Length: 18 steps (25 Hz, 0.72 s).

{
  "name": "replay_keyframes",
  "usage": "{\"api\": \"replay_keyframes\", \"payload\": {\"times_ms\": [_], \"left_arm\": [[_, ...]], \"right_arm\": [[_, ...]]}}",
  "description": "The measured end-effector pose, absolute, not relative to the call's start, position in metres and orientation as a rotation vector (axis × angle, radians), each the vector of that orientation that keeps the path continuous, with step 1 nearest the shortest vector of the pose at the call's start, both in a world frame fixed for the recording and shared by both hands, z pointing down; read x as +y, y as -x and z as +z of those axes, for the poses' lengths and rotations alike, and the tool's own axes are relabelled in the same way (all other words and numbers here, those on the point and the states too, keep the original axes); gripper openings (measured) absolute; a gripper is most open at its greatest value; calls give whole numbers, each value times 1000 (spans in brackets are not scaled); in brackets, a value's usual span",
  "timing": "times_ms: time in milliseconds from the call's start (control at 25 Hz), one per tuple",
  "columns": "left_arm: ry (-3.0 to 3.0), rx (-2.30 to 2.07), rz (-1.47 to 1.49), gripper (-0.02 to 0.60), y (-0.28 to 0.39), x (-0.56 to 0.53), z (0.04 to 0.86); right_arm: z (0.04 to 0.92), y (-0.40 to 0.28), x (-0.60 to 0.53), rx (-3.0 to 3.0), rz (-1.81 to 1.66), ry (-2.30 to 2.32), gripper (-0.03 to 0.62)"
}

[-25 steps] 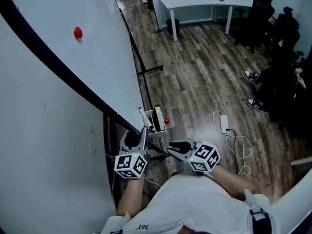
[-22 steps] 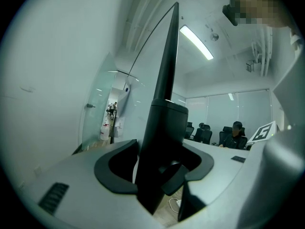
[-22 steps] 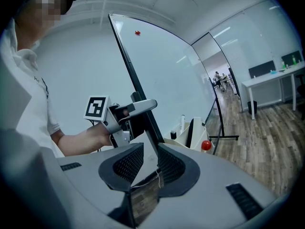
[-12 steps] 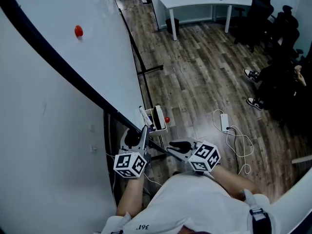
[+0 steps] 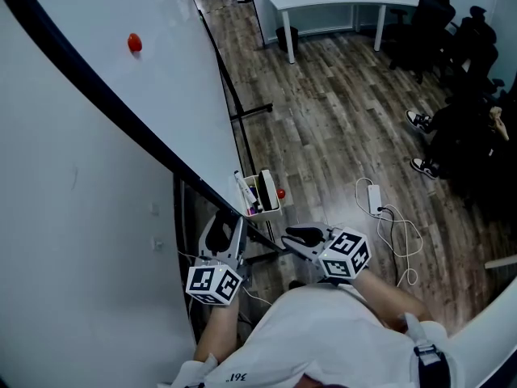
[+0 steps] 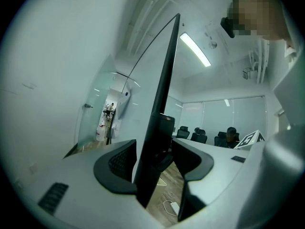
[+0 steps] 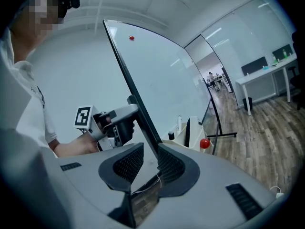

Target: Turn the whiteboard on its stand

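Whiteboard: here it is, a big white panel [image 5: 161,95] in a dark frame [image 6: 161,104], sweeping from the top left down to the lower middle of the head view, between a pale wall [image 5: 73,257] and the wood floor [image 5: 339,136].
Surface: glossy and bare, with just one red magnet [image 5: 134,43] high up.
Lower corner: a marker tray [image 5: 262,194] hangs here with pens upright in it and a red ball [image 5: 280,193] at its side.
Stand: a black leg bar [image 5: 252,112] lies across the floor past the board's edge.
Left gripper [image 5: 224,223]: on the frame just below the tray, jaws closed around the dark edge.
Right gripper [image 5: 291,238]: right beside it, astride the same edge with jaws apart. One pad is against the frame and a gap shows at the other.
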State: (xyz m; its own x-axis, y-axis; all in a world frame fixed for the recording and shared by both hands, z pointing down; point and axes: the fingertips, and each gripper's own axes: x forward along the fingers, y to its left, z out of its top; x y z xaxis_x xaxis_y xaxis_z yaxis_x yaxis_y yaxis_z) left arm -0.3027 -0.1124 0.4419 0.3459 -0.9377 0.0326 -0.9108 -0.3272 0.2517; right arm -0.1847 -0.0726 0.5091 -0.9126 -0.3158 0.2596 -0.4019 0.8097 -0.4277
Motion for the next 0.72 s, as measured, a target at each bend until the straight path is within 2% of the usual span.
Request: {"api": "replay_keyframes", "payload": {"times_ms": [240, 480, 720], "left_arm": [[-2382, -1628, -251, 221, 311, -94, 440], [-2381, -1571, -297, 125, 311, -81, 443], [-2359, -1586, -311, 74, 313, -75, 445]], "right_arm": [[508, 184, -83, -2812, 717, -603, 97], [509, 180, -90, -2793, 716, -635, 97], [508, 169, -98, -2803, 707, -667, 97]]}}
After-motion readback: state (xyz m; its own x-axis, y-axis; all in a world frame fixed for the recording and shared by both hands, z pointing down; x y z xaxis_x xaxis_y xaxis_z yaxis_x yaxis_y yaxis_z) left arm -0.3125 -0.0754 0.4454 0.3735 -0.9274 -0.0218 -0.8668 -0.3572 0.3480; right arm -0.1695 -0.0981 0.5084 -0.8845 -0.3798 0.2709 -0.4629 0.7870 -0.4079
